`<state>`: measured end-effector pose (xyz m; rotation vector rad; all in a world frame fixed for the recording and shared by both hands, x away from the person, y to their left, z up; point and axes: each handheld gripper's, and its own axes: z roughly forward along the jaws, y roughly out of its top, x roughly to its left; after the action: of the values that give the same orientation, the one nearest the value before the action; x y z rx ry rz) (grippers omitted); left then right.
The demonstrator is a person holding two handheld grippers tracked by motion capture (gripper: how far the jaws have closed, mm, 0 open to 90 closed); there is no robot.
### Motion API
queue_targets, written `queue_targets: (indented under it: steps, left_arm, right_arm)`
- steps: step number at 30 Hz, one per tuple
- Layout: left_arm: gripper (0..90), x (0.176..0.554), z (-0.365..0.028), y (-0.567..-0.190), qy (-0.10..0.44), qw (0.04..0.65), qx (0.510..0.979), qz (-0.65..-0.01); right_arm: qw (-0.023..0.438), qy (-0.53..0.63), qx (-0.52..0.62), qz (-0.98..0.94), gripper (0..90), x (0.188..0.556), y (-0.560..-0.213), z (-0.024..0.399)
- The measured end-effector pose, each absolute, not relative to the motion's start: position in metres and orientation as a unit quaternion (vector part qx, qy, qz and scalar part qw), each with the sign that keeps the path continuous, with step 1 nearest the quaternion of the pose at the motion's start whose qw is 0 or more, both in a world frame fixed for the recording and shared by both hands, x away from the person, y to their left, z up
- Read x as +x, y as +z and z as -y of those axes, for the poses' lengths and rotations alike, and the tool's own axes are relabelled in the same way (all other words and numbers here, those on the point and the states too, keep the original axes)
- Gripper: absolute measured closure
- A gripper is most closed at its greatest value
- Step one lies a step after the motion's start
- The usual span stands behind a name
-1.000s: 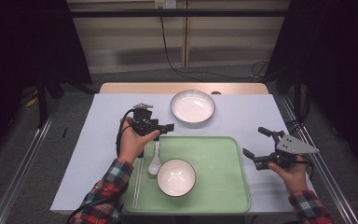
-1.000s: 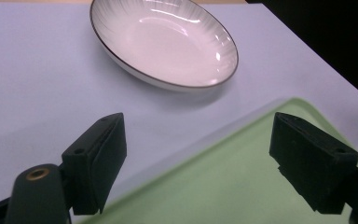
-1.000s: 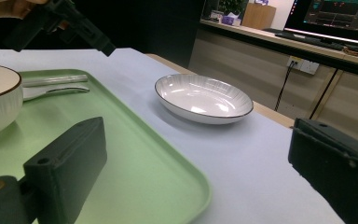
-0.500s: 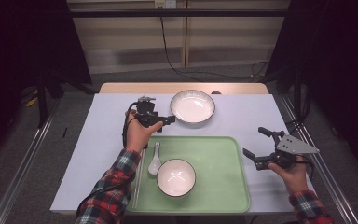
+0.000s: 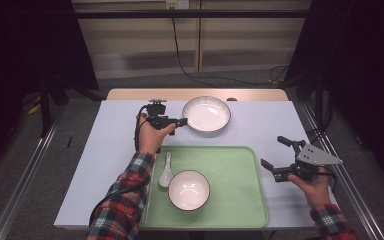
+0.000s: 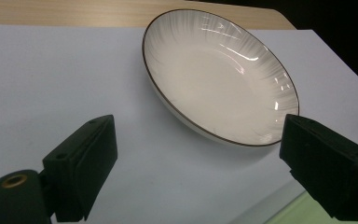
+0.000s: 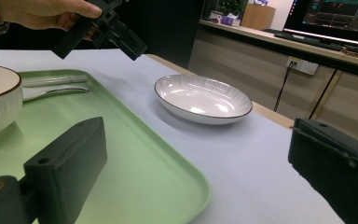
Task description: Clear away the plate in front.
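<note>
White plate (image 5: 206,114) sits beyond the green tray (image 5: 240,165), near its far edge. Your left tool (image 5: 179,121) is spread and empty, just beside the plate's rim. Straddle the rim squarely before closing. Right tool (image 5: 275,159) is spread too.

My left gripper (image 5: 181,121) is stretched to the far side, jaws just opened wide and empty; my right gripper (image 5: 275,155) hovers near right, jaws apart.

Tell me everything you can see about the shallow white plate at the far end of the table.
The shallow white ceramic plate is round, glossy and empty, with a thin dark rim line and fine radial ribbing inside. It sits flat and upright on the pale table cover, beyond the green tray and apart from it. Nothing touches it.
</note>
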<state>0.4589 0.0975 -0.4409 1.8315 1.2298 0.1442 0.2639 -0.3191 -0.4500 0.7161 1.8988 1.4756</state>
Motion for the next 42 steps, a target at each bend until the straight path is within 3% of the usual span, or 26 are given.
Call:
queue_targets:
  steps: [12,31,42]
  left_arm:
    - [11.1,0.481,-0.096,-0.446,0.060,0.454,0.712,-0.533]
    - [12.0,0.508,-0.083,-0.462,0.076,0.428,0.710,-0.554]
    - [22.5,0.521,-0.074,-0.466,0.068,0.430,0.708,-0.556]
  right_arm:
    - [0.309,0.562,0.276,-0.716,3.7,0.263,-0.450,0.318]
    - [0.308,0.560,0.270,-0.720,3.7,0.263,-0.450,0.319]
    - [0.310,0.560,0.269,-0.719,3.7,0.263,-0.450,0.320]
